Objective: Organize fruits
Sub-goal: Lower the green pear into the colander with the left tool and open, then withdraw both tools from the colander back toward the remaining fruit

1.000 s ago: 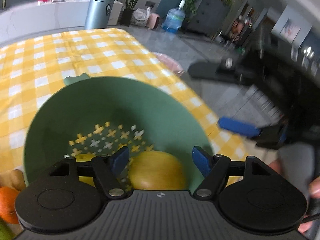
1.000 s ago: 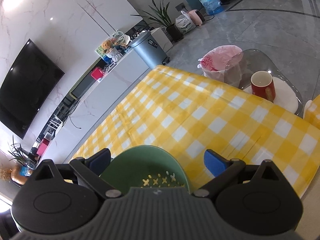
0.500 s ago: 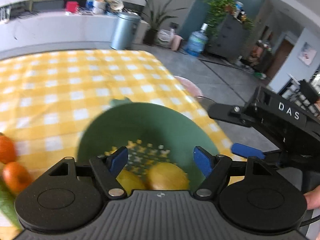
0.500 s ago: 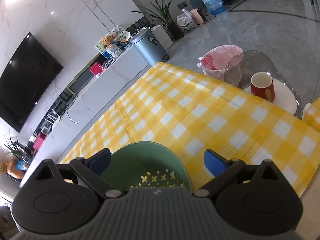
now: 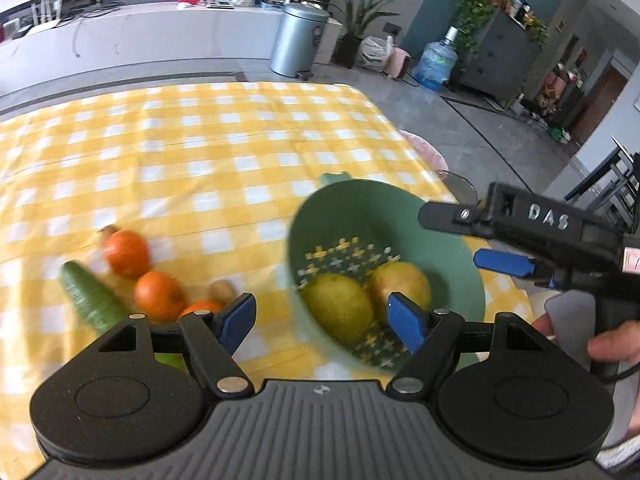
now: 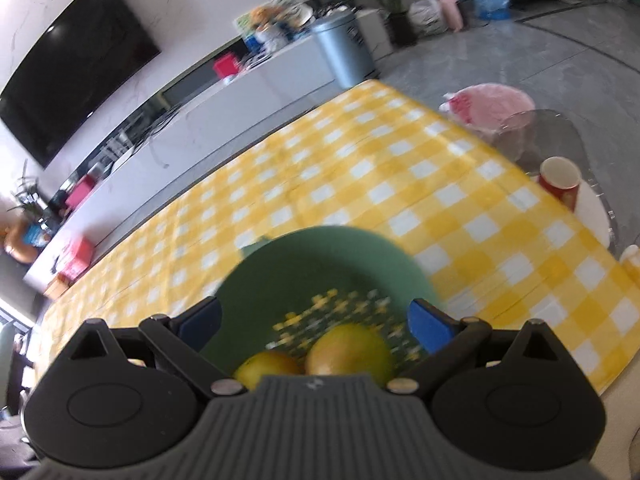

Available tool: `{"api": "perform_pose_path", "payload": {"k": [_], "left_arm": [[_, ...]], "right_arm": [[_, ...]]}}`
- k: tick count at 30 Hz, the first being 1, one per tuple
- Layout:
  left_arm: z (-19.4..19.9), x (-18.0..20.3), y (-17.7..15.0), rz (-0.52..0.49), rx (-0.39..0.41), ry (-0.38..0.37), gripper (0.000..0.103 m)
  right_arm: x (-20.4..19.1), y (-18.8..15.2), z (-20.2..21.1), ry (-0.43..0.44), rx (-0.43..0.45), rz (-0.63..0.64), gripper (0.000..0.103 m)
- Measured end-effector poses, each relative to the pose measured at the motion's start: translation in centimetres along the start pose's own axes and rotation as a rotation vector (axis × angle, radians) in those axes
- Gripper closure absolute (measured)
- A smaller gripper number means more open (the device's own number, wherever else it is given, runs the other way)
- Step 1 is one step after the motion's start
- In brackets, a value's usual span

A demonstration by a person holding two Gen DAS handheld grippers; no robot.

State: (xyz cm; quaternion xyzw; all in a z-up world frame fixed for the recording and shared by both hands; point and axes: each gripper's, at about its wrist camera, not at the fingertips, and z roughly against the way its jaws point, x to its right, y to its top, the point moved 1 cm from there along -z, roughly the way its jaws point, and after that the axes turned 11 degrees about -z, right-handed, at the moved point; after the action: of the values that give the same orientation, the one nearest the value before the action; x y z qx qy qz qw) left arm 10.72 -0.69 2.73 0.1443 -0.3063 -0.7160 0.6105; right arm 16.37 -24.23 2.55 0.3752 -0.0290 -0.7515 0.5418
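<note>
While the left gripper (image 5: 322, 318) stands wide with nothing between its pads, the loose oranges (image 5: 158, 295) lie just ahead to its left on the checked cloth, the cucumber (image 5: 92, 298) slanting beside them. The green colander (image 5: 384, 208) with two yellow fruits (image 5: 338, 308) sits to its right, under the wide, empty right gripper (image 6: 314, 320). The left hand is nearer to the oranges.

Left gripper (image 5: 322, 318) points steeply down, blue fingers spread wide with nothing between them; right gripper (image 6: 314, 320) is angled down likewise, jaws apart and empty, its handle gripped by a hand (image 5: 612, 342)
</note>
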Motion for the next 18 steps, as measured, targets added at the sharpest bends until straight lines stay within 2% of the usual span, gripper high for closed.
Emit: {"api": "perform_pose_path", "payload": {"k": [7, 11, 15, 18], "left_arm": [[3.8, -2.8, -1.5, 0.063, 0.007, 0.025, 0.015], [5.6, -4.3, -2.7, 0.097, 0.033, 0.054, 0.015], [6.7, -5.8, -4.0, 0.126, 0.032, 0.093, 0.015], [7.7, -7.2, -5.1, 0.169, 0.036, 0.114, 0.015]], "right_arm": [[-4.8, -1.6, 2.0, 0.059, 0.008, 0.119, 0.007], [-8.3, -3.4, 2.5, 0.050, 0.026, 0.251, 0.010], [-10.9, -5.5, 2.4, 0.057, 0.025, 0.303, 0.019], [-12.9, -7.5, 1.6, 0.042, -0.006, 0.357, 0.021]]}}
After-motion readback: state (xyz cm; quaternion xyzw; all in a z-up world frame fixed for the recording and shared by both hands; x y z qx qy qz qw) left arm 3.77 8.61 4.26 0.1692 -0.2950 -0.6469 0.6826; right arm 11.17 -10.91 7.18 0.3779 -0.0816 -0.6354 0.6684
